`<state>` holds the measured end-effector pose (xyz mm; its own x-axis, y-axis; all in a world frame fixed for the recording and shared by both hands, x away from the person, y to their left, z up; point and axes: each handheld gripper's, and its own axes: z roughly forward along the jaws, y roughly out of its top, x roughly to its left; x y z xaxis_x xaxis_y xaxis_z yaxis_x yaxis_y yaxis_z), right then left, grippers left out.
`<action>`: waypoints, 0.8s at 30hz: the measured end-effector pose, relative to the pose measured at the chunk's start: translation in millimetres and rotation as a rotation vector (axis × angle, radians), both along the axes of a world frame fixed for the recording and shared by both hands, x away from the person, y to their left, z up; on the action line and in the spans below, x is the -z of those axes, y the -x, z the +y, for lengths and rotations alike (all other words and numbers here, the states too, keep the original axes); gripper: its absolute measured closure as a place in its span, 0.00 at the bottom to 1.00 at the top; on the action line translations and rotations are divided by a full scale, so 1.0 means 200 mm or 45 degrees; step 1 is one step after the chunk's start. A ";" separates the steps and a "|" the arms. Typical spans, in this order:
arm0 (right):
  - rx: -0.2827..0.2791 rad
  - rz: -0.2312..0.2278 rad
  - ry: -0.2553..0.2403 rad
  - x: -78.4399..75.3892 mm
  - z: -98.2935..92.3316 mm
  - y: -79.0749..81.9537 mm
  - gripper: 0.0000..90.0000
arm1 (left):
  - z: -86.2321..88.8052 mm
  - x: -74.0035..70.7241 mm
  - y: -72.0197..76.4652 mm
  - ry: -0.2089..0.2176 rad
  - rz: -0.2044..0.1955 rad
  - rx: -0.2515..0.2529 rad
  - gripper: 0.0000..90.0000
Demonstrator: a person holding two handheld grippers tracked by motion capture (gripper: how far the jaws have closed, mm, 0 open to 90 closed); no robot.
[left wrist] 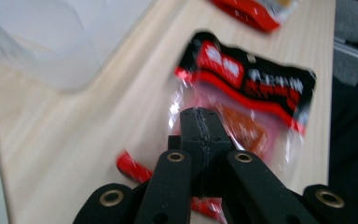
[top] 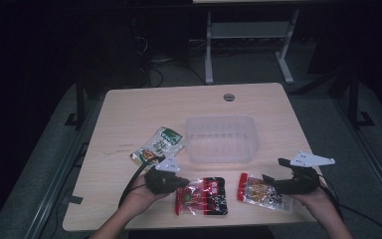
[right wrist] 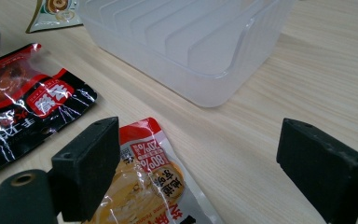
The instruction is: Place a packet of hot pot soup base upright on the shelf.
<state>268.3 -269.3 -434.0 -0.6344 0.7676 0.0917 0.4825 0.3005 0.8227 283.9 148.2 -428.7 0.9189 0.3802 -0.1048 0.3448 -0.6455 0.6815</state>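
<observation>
A red and black snack packet lies near the table's front edge. My left gripper has its jaws pressed together on the clear film at that packet's left end. A red and orange snack packet lies to the right. My right gripper hovers open over its far end, with the jaws wide apart and nothing held. A clear plastic container stands empty mid-table.
A green snack packet lies left of the container. The wooden table has a round cable hole at its far edge. Desk legs and cables stand on the dark floor beyond.
</observation>
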 end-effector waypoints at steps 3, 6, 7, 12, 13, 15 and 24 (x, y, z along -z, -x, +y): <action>-0.005 0.006 0.004 0.00 0.00 0.00 0.14 | 0.04 0.01 0.03 -0.024 0.012 0.014 1.00; -0.009 0.006 0.008 0.00 0.00 0.00 0.14 | 0.05 0.03 0.03 -0.045 0.029 0.020 1.00; -0.009 0.007 0.010 0.00 0.00 0.00 0.14 | 0.05 0.03 0.02 -0.057 0.032 0.027 1.00; -0.013 0.017 0.017 0.01 0.01 0.00 0.14 | 0.04 0.05 0.01 -0.111 0.054 0.032 1.00; -0.014 0.017 0.017 0.01 0.01 0.00 0.14 | 0.04 0.06 0.01 -0.112 0.066 0.024 1.00; -0.019 0.021 0.012 0.01 0.01 0.00 0.14 | 0.05 0.08 0.00 -0.129 0.083 0.027 1.00; -0.039 0.021 0.016 0.01 0.01 0.00 0.14 | 0.06 0.10 -0.02 -0.135 0.117 0.023 1.00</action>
<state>268.4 -266.5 -435.9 -0.6561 0.7489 0.0926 0.4864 0.3258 0.8107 287.4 159.6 -448.2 0.9140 0.3773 -0.1490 0.3905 -0.7188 0.5752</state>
